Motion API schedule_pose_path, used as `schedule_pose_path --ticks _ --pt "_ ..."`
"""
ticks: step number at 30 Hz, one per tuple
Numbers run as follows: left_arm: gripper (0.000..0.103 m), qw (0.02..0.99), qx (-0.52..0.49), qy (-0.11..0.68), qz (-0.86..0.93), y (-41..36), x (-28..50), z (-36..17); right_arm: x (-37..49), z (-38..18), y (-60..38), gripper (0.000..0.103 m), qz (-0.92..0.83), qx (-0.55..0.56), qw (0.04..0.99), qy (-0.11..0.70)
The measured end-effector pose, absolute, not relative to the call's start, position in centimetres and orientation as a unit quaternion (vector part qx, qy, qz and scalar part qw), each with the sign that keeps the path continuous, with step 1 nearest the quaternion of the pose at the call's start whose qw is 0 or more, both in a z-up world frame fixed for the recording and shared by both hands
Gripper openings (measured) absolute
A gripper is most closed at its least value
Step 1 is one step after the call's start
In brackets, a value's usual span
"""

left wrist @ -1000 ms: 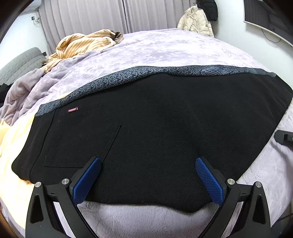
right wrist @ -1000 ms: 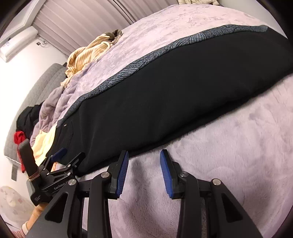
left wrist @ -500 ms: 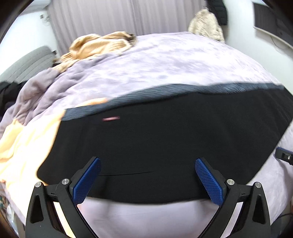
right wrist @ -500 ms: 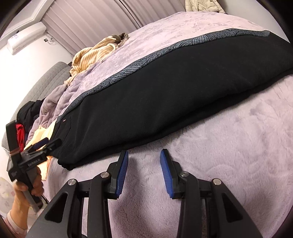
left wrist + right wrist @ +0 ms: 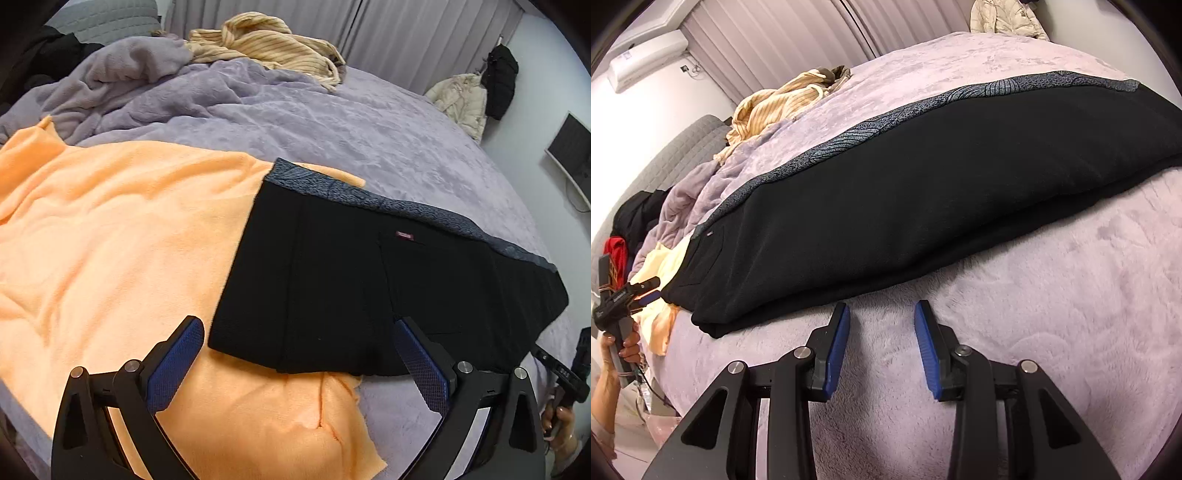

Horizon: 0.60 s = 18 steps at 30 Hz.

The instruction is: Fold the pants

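My black pants (image 5: 905, 192) lie folded lengthwise on the lilac bed cover (image 5: 1052, 295), running from the lower left to the upper right of the right wrist view, their patterned grey side stripe (image 5: 871, 129) along the far edge. My right tongs (image 5: 881, 343) hover just beside the near edge, blue pads partly apart and empty. My left tongs (image 5: 295, 369) gape wide over the waist end, which rests on an orange towel (image 5: 110, 240).

An orange towel (image 5: 110, 251) and a striped yellow sweater (image 5: 266, 44) lie on the lilac blanket (image 5: 332, 122).
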<state>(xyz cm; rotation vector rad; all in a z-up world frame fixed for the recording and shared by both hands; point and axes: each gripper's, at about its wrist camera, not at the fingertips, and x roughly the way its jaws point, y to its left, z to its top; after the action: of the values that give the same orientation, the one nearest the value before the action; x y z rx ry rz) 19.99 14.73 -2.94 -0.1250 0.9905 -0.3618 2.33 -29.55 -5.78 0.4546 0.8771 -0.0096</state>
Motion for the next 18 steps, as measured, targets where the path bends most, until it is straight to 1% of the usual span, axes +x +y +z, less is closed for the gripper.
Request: schedule_pose_path --ticks 4,10,16,18 --pt "0.103 0.863 -0.052 0.464 -0.194 15.5 19.9 -2.8 2.5 -5.7 -29.3 0.040 -0.013 0.214 0.879 0.426" --pt "0.103 0.848 -0.042 0.489 -0.200 16.4 18.5 -4.5 2.6 -5.8 -29.0 0.041 -0.016 0.203 0.881 0.427" --pt "0.103 0.871 0.001 0.471 -0.141 15.2 17.5 -2.7 2.7 -5.7 -28.7 0.047 -0.017 0.198 0.882 0.427" --pt "0.103 0.878 0.017 0.459 -0.132 13.7 17.0 -1.6 2.7 -5.6 -28.5 0.052 -0.015 0.198 0.883 0.426"
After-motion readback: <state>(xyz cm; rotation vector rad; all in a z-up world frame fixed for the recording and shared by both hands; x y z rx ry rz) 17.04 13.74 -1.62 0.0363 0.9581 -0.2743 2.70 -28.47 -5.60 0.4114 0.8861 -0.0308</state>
